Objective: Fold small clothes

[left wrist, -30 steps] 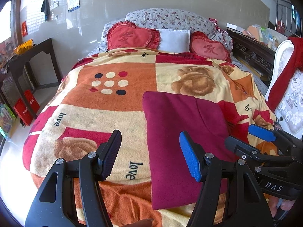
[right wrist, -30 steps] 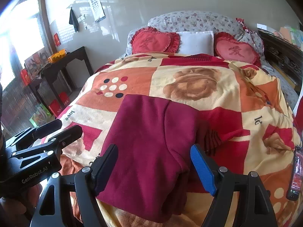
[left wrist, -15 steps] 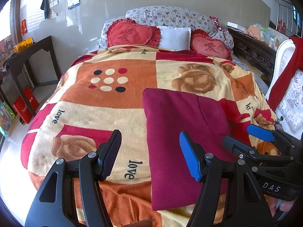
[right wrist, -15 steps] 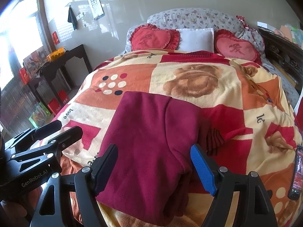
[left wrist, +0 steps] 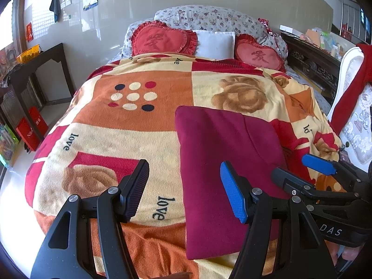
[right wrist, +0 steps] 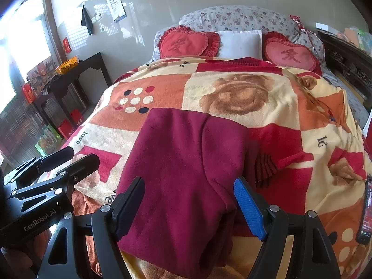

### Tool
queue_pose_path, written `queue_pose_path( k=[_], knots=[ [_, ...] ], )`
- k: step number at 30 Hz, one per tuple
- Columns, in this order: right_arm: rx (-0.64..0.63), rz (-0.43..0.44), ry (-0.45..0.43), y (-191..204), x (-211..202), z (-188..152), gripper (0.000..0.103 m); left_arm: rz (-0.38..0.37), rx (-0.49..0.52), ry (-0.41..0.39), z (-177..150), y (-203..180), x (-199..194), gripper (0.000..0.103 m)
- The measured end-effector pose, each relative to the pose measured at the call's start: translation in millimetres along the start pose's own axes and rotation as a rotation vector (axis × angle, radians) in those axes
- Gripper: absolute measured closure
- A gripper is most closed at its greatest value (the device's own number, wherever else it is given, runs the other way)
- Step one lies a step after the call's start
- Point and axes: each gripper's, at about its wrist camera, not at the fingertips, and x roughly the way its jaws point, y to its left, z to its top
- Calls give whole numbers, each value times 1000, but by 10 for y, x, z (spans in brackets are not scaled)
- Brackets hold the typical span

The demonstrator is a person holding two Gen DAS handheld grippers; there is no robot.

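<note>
A dark red garment (left wrist: 223, 162) lies folded into a long rectangle on the patterned blanket (left wrist: 130, 125) near the bed's foot; it also shows in the right wrist view (right wrist: 183, 174). A ribbed cuff (right wrist: 265, 165) sticks out at its right side. My left gripper (left wrist: 183, 190) is open and empty, over the blanket at the garment's left edge. My right gripper (right wrist: 189, 207) is open and empty, above the garment's near end. Each gripper shows in the other's view: the right one (left wrist: 318, 176), the left one (right wrist: 69, 160).
Two red heart cushions (left wrist: 162, 39) and a white pillow (left wrist: 214, 44) lie at the bed's head. A dark side table (left wrist: 34, 69) stands to the left, a carved dark cabinet (left wrist: 311, 62) and a white chair (left wrist: 353, 107) to the right. A phone (right wrist: 366, 211) lies on the blanket's right edge.
Both grippers have drawn back and up slightly from the garment. The garment has not moved and both grippers stay open.
</note>
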Motion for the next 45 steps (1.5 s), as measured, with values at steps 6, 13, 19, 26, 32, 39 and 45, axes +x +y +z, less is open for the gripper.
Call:
queue_pose_path(
  k=[6, 13, 19, 26, 32, 39, 45],
  knots=[
    [1, -2, 3, 4, 11, -2, 26, 1, -3, 8, -20, 14, 51, 39],
    [2, 2, 14, 29, 61, -2, 26, 3, -3, 12, -25, 14, 75, 39],
    [1, 3, 21, 48, 102, 5, 26, 6, -4, 17, -35, 22, 111, 39],
    [3, 4, 32, 64, 151, 3, 26, 8, -9, 30, -35, 36, 170, 39],
    [4, 6, 43, 68, 197, -3, 26, 10, -12, 37, -32, 39, 199, 39],
    [9, 8, 50, 50, 237, 3, 26, 10, -15, 46, -34, 49, 238, 39],
    [7, 11, 64, 57, 298, -13, 26, -17, -20, 48, -40, 63, 287, 39]
  ],
)
